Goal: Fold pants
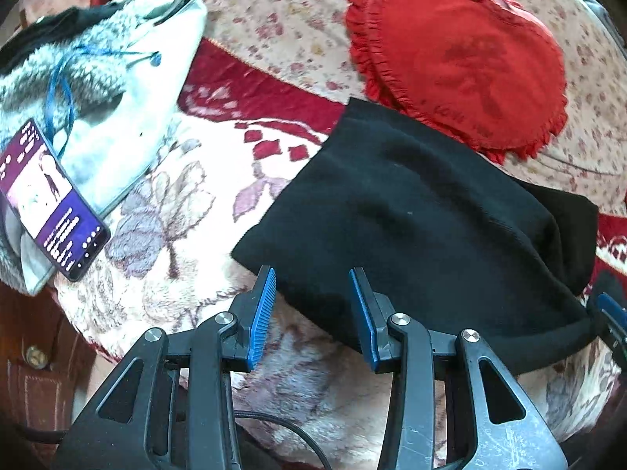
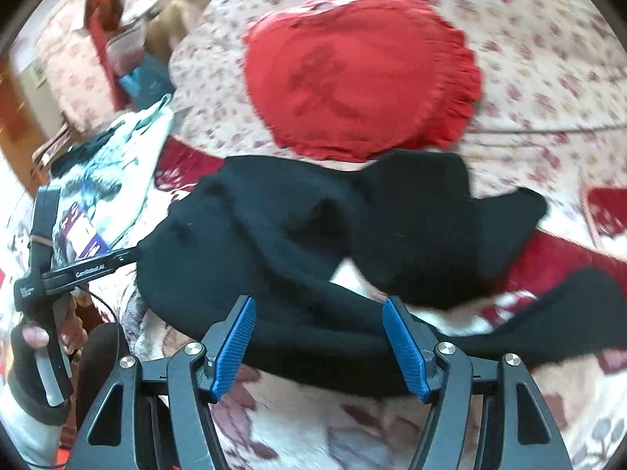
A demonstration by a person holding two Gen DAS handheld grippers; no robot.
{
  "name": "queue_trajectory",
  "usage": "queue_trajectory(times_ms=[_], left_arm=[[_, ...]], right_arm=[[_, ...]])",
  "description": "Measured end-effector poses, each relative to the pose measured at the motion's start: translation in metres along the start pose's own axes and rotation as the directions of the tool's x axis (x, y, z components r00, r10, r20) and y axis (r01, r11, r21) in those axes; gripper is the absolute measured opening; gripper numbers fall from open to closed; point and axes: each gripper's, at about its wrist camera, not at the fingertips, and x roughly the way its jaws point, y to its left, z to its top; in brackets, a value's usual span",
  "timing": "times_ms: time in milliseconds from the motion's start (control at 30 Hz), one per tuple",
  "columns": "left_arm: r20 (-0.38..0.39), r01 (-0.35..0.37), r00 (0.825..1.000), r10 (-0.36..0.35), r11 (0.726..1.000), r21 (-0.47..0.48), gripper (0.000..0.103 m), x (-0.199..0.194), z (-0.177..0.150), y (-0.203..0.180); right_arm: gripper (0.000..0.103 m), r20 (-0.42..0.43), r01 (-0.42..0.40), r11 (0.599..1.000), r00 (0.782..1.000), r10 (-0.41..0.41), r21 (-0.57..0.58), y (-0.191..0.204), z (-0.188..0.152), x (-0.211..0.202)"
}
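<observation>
The black pants lie folded over on a floral blanket, just below a red heart pillow. My left gripper is open, its blue pads straddling the pants' near edge. In the right wrist view the pants lie bunched, with a loose part trailing right. My right gripper is open over their near edge. The right gripper's blue tip shows at the right edge of the left wrist view. The left gripper's body shows at the left of the right wrist view.
A phone with a lit screen lies on a grey fluffy garment at the left. The red pillow rests on a flowered sheet behind the pants. Boxes and clutter stand at the far left.
</observation>
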Motion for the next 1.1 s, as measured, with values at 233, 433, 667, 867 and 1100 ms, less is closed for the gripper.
queue_trajectory(times_ms=[233,433,667,867,1100], left_arm=[[-0.037,0.008,0.999,-0.012,0.994,-0.108,0.038,0.012,0.005,0.031],[-0.048,0.023,0.998,-0.03,0.99,-0.14,0.038,0.017,0.011,0.035],[-0.048,0.027,0.998,-0.035,0.989,-0.144,0.038,0.025,0.016,0.033],[-0.051,0.031,0.998,-0.038,0.989,-0.144,0.038,0.03,0.017,0.035],[-0.051,0.044,0.997,-0.054,0.985,-0.167,0.049,0.041,0.022,0.038]], right_arm=[[0.065,-0.033,-0.119,0.978,0.993,0.115,-0.171,0.048,-0.01,0.023],[0.065,-0.069,-0.131,0.934,0.991,0.115,-0.333,0.084,-0.026,0.043],[0.065,-0.1,-0.143,0.894,0.989,0.11,-0.425,0.11,-0.038,0.057],[0.065,-0.051,-0.053,0.868,0.998,0.032,-0.494,0.121,-0.048,0.073],[0.036,0.004,0.002,0.887,1.0,-0.001,-0.461,0.114,-0.038,0.088]])
